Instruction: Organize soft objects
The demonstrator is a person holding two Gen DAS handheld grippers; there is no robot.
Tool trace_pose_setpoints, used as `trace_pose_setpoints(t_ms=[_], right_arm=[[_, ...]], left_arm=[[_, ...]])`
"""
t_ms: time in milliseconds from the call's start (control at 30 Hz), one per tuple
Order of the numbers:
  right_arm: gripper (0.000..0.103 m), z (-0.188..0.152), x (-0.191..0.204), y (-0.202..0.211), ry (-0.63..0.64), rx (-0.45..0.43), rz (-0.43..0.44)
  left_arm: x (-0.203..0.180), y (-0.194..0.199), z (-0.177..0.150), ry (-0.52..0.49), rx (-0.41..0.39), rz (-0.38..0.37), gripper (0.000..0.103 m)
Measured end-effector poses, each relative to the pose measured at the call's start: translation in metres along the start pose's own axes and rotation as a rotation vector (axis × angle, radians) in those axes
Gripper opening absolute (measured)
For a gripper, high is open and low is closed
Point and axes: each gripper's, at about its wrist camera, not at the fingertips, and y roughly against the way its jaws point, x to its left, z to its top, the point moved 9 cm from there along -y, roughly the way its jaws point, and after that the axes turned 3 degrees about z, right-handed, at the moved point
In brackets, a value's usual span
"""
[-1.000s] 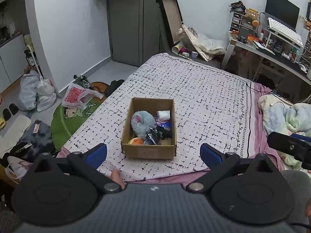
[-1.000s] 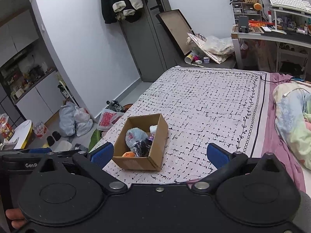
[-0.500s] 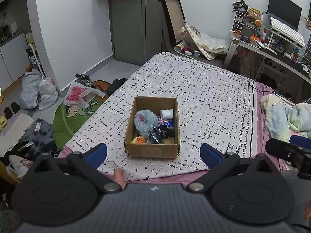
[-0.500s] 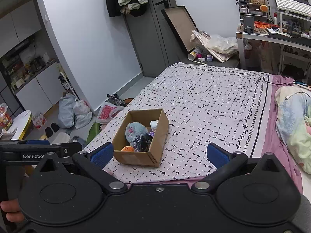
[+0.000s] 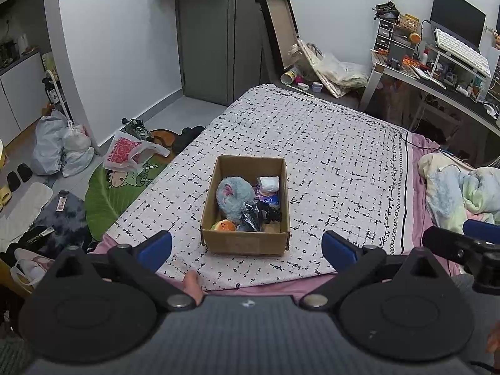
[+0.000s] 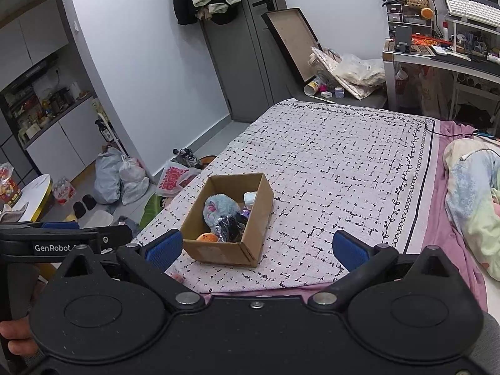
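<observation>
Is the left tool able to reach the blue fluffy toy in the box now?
Probably yes. The left tool is open and empty, the cardboard box has no lid, and the blue fluffy toy lies on top, uncovered. Only the near box wall stands between them.

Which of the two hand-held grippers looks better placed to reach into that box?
Probably the left hand-held gripper: the box sits centred between its open fingers. In the right hand-held gripper view the box lies off toward its left finger. Both are empty.
</observation>
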Motion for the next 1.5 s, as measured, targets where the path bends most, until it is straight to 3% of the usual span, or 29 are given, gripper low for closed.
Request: trace_pose_setpoints(t_ms=[1500], right_arm=[[0.103, -0.001, 0.0, 0.009, -0.003, -0.013, -0.017]], left_arm=[[-0.004, 0.015, -0.001, -0.017, -0.016, -0.006, 0.101]])
